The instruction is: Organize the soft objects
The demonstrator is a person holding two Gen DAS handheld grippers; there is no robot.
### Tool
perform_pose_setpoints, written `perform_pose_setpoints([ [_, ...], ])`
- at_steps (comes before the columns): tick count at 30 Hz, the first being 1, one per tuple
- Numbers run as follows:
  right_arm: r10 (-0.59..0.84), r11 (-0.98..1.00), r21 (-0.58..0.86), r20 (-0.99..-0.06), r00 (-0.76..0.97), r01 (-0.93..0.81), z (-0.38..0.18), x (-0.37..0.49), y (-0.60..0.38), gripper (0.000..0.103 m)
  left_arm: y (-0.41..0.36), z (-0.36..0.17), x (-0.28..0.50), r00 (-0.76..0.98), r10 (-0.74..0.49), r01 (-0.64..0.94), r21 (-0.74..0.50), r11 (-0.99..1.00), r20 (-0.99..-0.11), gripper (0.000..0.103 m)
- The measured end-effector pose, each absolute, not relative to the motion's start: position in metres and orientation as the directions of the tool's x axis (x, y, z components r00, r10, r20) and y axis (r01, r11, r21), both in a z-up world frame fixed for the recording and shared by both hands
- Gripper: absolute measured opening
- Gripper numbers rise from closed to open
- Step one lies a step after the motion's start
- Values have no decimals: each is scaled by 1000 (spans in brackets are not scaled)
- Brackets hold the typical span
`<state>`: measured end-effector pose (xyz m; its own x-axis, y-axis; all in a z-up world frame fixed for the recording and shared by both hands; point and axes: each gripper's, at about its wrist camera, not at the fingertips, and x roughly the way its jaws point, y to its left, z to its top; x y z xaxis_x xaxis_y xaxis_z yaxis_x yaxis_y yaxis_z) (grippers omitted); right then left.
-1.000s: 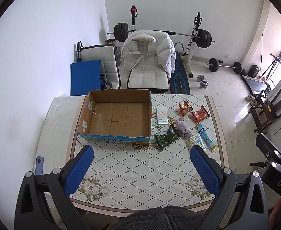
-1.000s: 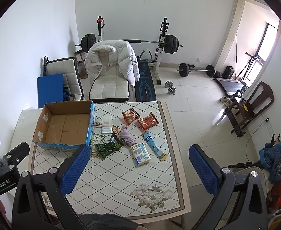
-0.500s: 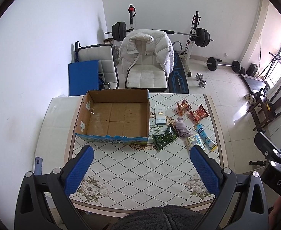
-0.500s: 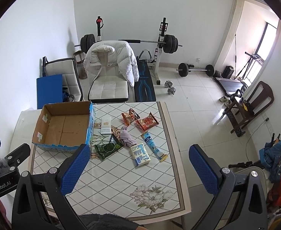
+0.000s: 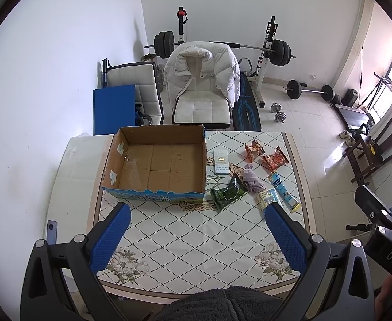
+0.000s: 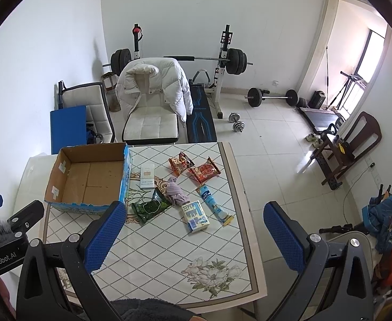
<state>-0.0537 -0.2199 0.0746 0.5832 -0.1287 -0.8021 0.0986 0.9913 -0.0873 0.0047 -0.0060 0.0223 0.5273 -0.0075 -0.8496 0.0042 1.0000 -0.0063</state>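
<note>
While both the left gripper (image 5: 196, 230) and right gripper (image 6: 193, 227) hang spread wide with nothing held, the purple cloth (image 6: 176, 194) sits mid-frame among snack packets (image 6: 193, 169), right of the cardboard box (image 6: 89, 176).

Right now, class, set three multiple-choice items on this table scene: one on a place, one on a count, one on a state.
1. Where does the green packet lie?
A. inside the cardboard box
B. on the table by the box's near right corner
C. on the white chair

2. How many red-orange snack packets are on the table?
A. two
B. four
C. none

3. In what state is the cardboard box?
A. taped shut
B. open and full
C. open with nothing inside

Answers: 1 B, it rests on the tablecloth just outside the box. 2 A, one beside another. 3 C, its bare floor shows.
</note>
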Motion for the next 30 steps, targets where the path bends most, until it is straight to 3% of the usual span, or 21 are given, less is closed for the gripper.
perform_pose_setpoints([
  [30, -130, 991, -83, -799, 587, 107, 73, -53, -223, 103, -4, 29, 7, 535, -14, 10, -10, 1000, -844, 103],
])
